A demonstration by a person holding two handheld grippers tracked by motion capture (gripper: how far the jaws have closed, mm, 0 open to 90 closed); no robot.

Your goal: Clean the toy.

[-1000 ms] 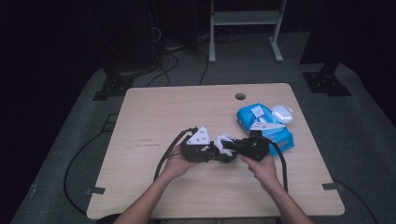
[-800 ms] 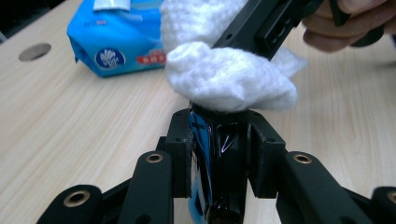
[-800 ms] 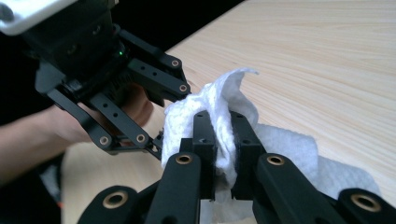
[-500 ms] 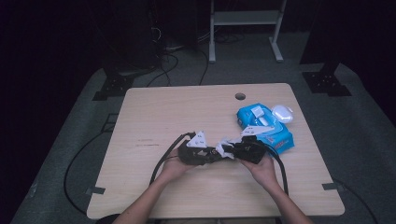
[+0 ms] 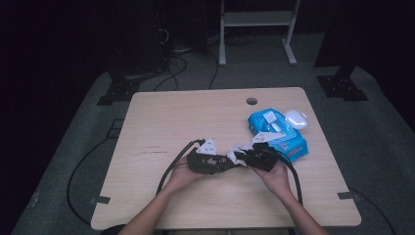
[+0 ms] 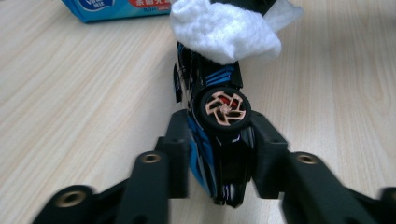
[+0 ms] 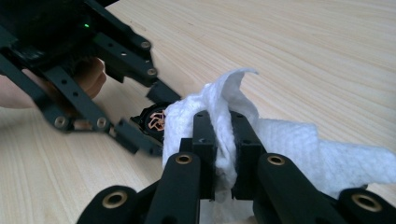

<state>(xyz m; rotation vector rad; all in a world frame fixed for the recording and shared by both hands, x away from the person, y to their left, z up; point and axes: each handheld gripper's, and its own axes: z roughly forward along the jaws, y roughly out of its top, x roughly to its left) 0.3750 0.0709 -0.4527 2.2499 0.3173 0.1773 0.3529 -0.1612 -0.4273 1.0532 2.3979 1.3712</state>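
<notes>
A black and blue toy car (image 6: 219,79) with a copper-coloured wheel lies on the table between my left gripper's (image 6: 219,135) jaws. These jaws have just been opening, but the pads still lie against the car's sides. A crumpled white wipe (image 6: 224,30) rests on the car's far end. My right gripper (image 7: 223,121) is shut on that wipe (image 7: 289,140) and faces the left gripper (image 7: 152,116). In the high view both grippers meet near the table's front middle, the left gripper (image 5: 229,162) beside the right gripper (image 5: 243,157).
A blue pack of wipes (image 5: 276,132) lies just behind the right hand, with a small white object (image 5: 296,118) beyond it. The wooden table (image 5: 195,112) has a cable hole (image 5: 251,101) at the back. Black cables trail from both grippers.
Both hands with their grippers have sunk a little toward the table's front edge. The left gripper has come down with the car; the wipe stays pressed to it.
</notes>
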